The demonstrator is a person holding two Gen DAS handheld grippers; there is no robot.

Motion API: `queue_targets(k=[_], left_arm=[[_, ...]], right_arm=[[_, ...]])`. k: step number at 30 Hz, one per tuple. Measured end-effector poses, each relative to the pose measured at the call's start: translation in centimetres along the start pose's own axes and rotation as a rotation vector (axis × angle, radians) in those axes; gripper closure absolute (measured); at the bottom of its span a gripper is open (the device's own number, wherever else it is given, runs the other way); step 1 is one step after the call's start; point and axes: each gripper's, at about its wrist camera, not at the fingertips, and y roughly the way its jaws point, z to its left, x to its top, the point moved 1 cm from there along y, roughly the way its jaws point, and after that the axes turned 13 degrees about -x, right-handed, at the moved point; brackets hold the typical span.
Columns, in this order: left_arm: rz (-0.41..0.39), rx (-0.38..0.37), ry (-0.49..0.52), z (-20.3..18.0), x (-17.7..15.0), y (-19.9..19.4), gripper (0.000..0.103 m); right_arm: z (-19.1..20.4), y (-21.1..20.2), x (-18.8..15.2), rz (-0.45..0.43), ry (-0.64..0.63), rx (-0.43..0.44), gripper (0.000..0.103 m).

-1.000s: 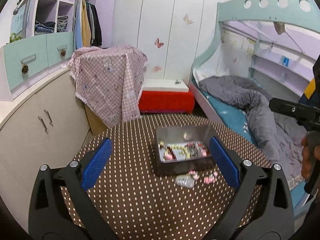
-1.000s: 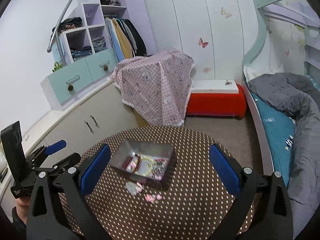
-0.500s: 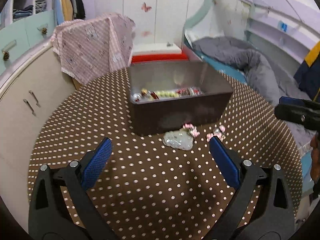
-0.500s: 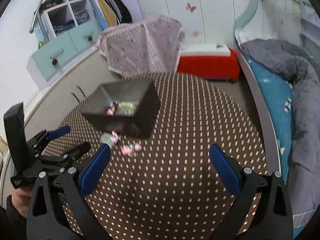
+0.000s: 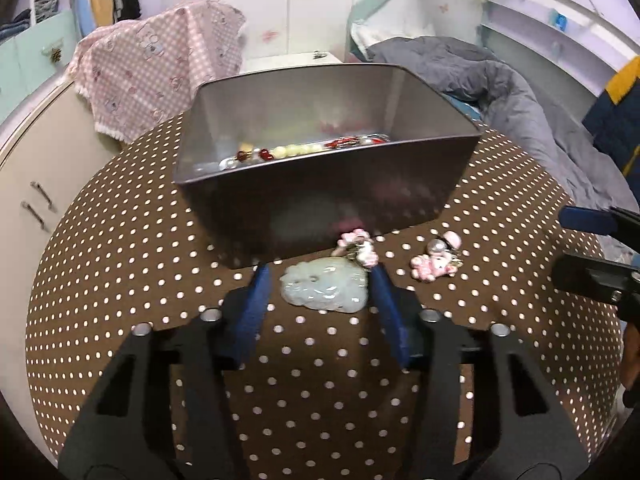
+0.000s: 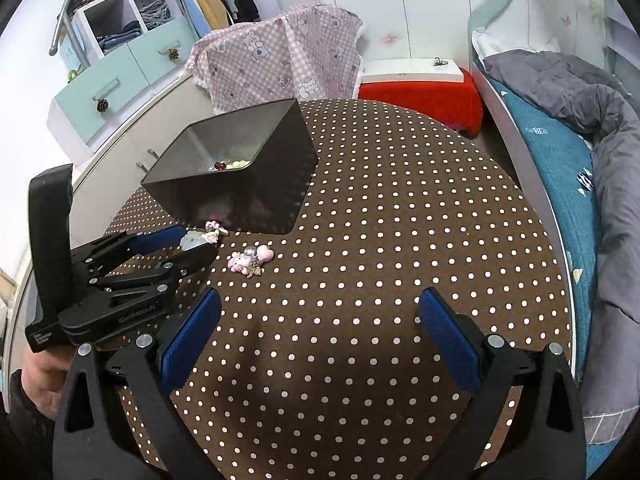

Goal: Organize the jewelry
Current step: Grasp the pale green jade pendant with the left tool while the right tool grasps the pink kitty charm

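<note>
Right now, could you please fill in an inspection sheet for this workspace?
Surface: round table under a brown polka-dot cloth.
Job's things: dark tin holding beaded jewelry; pale green pendant and pink charms lying loose in front of the tin.
Clutter: nothing seen.
Grippers: left gripper is low over the table, its jaws have just been closing with the pendant between them, pads not clearly pressing it; right gripper is open over bare cloth.
Cables: nothing seen.
Surroundings: bed, red bench, pink checked cloth, shelves with clothes.
</note>
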Motion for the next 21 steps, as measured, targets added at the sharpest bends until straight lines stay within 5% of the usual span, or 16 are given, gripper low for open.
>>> queue_targets(k=[12, 21], left_arm=[[0.0, -0.057, 0.02, 0.2, -1.0, -0.5, 0.061], [-0.006, -0.006, -0.023, 1.9, -2.4, -2.0, 0.059]], right_arm=[[1.2, 0.5, 0.2, 0.008, -0.031, -0.004, 0.008], [4.4, 1.7, 0.8, -0.007, -0.107, -0.002, 0.008]])
